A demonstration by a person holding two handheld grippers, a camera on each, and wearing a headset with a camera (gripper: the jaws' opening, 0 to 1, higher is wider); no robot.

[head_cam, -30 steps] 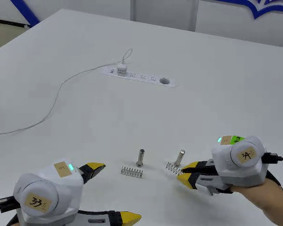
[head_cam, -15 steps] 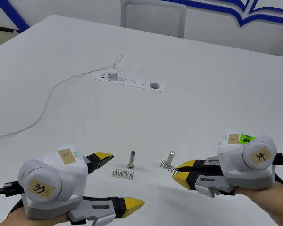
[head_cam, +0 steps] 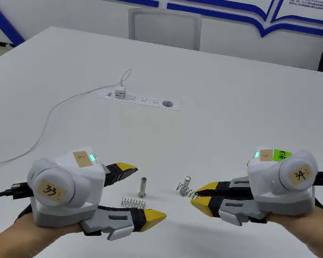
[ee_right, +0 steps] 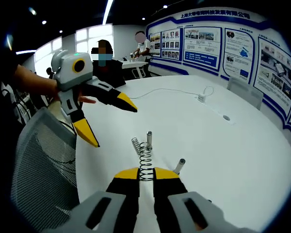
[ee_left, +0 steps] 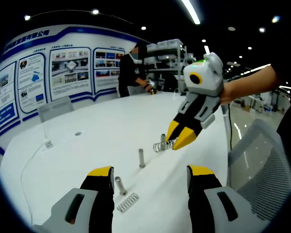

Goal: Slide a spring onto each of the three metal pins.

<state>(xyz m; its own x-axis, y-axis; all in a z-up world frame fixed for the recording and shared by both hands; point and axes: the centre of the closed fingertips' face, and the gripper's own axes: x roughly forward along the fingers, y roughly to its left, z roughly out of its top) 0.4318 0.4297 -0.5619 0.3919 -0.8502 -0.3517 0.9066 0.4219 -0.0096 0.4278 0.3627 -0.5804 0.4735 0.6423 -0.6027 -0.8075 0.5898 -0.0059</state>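
Two short metal pins stand on the white table, one (head_cam: 142, 187) left, one (head_cam: 187, 183) right. A loose spring (head_cam: 133, 202) lies in front of the left pin. My left gripper (head_cam: 148, 193) is open wide, its yellow tips on either side of that pin and spring; its own view shows the pin (ee_left: 120, 185) and spring (ee_left: 127, 202) just ahead. My right gripper (head_cam: 195, 198) is shut on the end of a second spring (head_cam: 184, 188), which lies beside the right pin. In the right gripper view this spring (ee_right: 141, 155) runs out from the jaws.
A white power strip (head_cam: 142, 100) with a plugged charger and a cable trailing left lies mid-table. A grey chair (head_cam: 164, 27) stands at the far edge. A mesh chair back (ee_right: 43, 160) is near the table, and people stand further back.
The head camera has tilted up, shifting the scene down. My left gripper has come forward and up toward the left pin. The right gripper stays at its spring.
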